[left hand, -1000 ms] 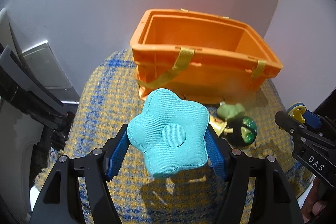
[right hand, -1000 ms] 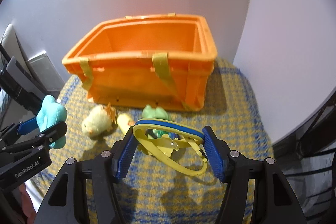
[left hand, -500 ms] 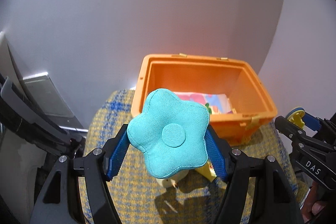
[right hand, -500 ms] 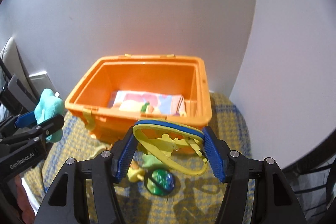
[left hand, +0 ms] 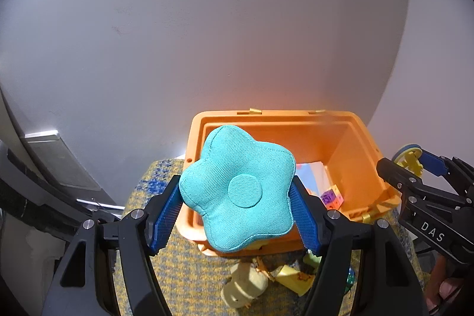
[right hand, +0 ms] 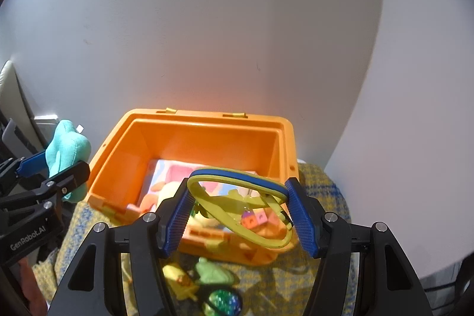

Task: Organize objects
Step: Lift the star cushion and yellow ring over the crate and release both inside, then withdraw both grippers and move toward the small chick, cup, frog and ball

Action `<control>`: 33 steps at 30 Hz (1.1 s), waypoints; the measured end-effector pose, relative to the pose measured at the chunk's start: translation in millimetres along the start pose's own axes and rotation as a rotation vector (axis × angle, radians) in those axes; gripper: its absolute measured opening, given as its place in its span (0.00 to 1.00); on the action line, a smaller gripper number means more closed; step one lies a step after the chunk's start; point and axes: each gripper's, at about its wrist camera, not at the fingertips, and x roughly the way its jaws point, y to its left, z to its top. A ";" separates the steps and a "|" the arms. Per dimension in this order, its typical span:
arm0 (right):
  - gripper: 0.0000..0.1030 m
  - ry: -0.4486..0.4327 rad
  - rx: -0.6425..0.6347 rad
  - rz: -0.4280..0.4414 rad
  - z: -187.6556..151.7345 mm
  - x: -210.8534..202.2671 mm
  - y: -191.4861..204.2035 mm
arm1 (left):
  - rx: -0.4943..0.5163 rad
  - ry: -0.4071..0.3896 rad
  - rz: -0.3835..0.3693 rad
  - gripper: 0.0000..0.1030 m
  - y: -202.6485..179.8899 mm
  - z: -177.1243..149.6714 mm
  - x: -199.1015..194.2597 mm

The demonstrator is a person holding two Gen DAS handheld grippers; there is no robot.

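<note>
Two toys poised above an open orange plastic storage bin (right hand: 189,156) with yellow latches, standing on a yellow-and-blue checked woven cloth (left hand: 189,286) that covers the table. The left claw (left hand: 237,209) is clenched on a turquoise flower-shaped corduroy cushion (left hand: 237,188), held face-on between its blue pads, with the bin's left near corner directly behind and below it; the bin's long axis runs left to right, its open mouth lying ahead and to the right of this claw. The right claw (right hand: 237,215) grips a yellow plastic ring toy with a blue rim (right hand: 240,197), held roughly flat and crosswise, and it hangs over the bin's near wall, apparently the nearer of the two to the opening. Inside the bin lie a pastel picture book (right hand: 166,173) and small coloured cubes (left hand: 331,197). Still out on the cloth, just in front of the bin: a pale yellow plush toy (left hand: 246,283), a light green soft toy (right hand: 213,271) and a green glittery ball (right hand: 223,301).
</note>
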 end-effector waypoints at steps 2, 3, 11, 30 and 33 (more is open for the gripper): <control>0.60 0.005 0.003 0.001 6.1 8.7 -0.4 | -0.005 0.011 -0.006 0.67 1.5 6.1 10.7; 0.60 0.006 0.005 0.001 7.4 10.9 -0.7 | -0.007 0.017 -0.011 0.67 2.0 8.3 15.4; 0.60 0.055 0.012 0.007 18.2 40.1 -5.2 | -0.009 0.076 -0.031 0.68 -0.6 17.2 49.9; 0.90 0.062 0.050 -0.024 18.5 36.8 -14.3 | -0.039 0.076 0.042 1.00 8.8 15.2 33.3; 0.90 0.056 0.048 -0.026 18.2 29.9 -12.9 | -0.036 0.074 0.040 1.00 7.8 12.3 25.0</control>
